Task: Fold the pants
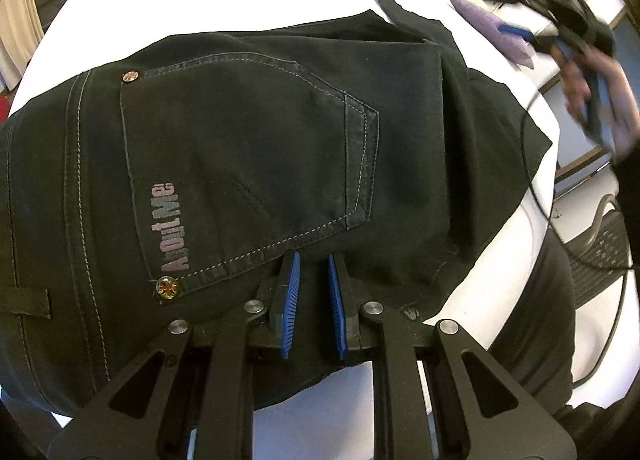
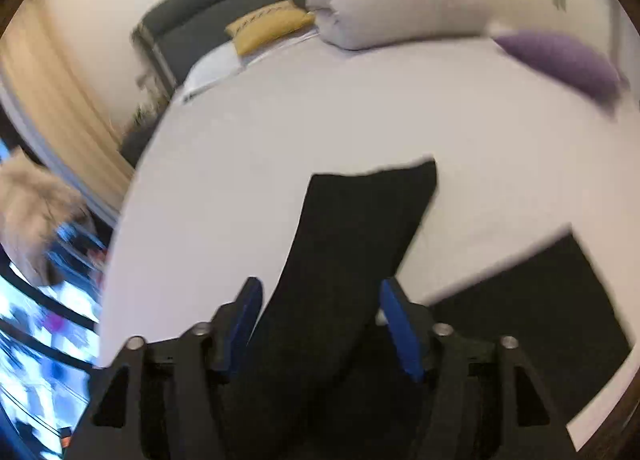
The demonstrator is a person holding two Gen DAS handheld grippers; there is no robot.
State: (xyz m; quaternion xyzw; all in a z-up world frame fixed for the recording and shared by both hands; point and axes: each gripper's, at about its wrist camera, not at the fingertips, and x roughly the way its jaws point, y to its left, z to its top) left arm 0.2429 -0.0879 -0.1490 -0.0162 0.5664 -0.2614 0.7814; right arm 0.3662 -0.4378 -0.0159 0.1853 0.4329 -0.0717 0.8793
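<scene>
The pants lie folded on the bed. The left tongs are nearly closed above the waist cloth, gripping nothing visible; the right tongs stand wide open over a leg, empty.

- My left gripper: black linkage arms, round silver pivot screws, ribbed blue pads
- My right gripper: same black frame, blue pads
- Right hand, dark sleeve, thin black cable trailing
</scene>
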